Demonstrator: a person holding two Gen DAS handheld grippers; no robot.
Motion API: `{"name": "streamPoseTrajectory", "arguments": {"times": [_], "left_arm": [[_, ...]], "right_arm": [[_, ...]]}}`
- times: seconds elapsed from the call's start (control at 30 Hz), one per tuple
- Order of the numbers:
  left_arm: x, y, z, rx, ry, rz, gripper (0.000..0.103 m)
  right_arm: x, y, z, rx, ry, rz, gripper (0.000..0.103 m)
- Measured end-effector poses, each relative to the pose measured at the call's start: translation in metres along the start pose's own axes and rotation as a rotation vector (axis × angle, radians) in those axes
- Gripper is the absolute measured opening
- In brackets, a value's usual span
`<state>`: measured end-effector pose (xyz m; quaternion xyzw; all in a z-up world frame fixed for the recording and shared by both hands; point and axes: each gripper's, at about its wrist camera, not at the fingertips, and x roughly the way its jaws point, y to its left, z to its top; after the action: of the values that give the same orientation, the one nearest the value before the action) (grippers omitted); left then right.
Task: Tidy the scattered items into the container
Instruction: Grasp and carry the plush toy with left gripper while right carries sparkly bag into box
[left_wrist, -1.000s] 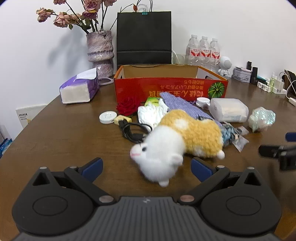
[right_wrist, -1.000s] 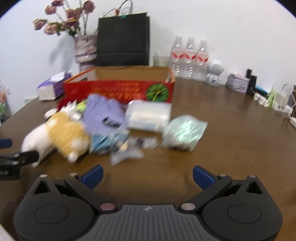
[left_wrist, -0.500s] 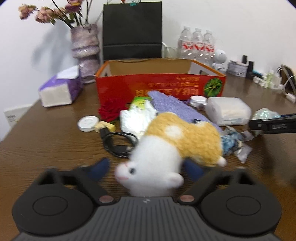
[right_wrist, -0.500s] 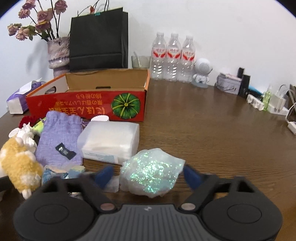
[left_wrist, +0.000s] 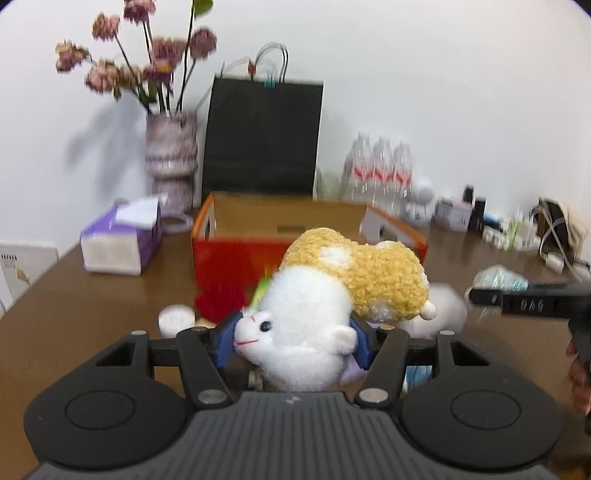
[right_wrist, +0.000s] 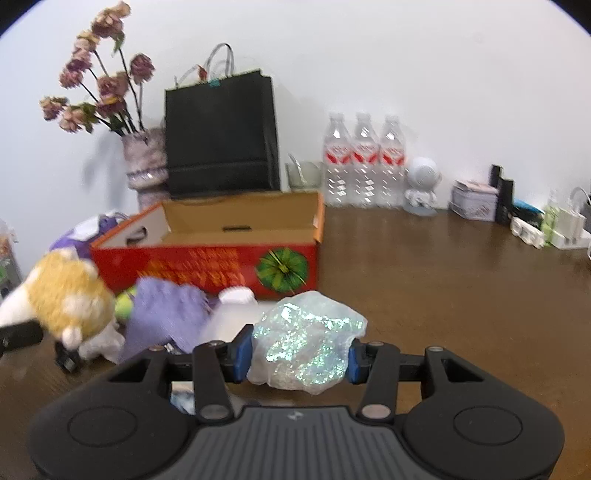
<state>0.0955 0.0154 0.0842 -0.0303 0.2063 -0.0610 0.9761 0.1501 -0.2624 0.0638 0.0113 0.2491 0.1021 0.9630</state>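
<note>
Left wrist view shows the left gripper (left_wrist: 293, 341) with its blue pads (left_wrist: 225, 341) pressed on both sides of the white head of a fluffy white and yellow plush animal toy (left_wrist: 332, 295); its jaws are closing on it. The toy's yellow body sticks out forward, in front of the red cardboard box with an open top (left_wrist: 236, 262), which stands on the brown wooden table (left_wrist: 92, 302). Behind the box are a black paper bag (left_wrist: 262, 136), a vase with dried pink flowers (left_wrist: 170, 162) and three clear water bottles (left_wrist: 380, 166). A purple tissue pack (left_wrist: 120, 242) lies left of the box.

Right wrist view shows the right gripper (right_wrist: 301, 354) closing its jaws on a crumpled iridescent plastic packet (right_wrist: 306, 343), which sits between the two blue pads with both of them touching it. Left of it, on the table, lie a purple cloth pouch (right_wrist: 162, 317) and a white translucent packet (right_wrist: 231, 319), near the front wall of the box. The plush toy is at the left edge of this view, blurred.
</note>
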Motion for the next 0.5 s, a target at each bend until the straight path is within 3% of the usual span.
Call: {"name": "streamPoseTrajectory", "arguments": {"times": [0.2,0.5], "left_arm": [[0.037,0.001,0.045,-0.055,-0.087,-0.002,0.061],[0.134,0.018,0.083,-0.12,-0.064,0.118,0.061]], "right_arm": [[0.024,0.026,0.039,-0.027,-0.069,0.058,0.047],[0.12,0.064,0.087,-0.079,-0.02,0.055,0.047]]}}
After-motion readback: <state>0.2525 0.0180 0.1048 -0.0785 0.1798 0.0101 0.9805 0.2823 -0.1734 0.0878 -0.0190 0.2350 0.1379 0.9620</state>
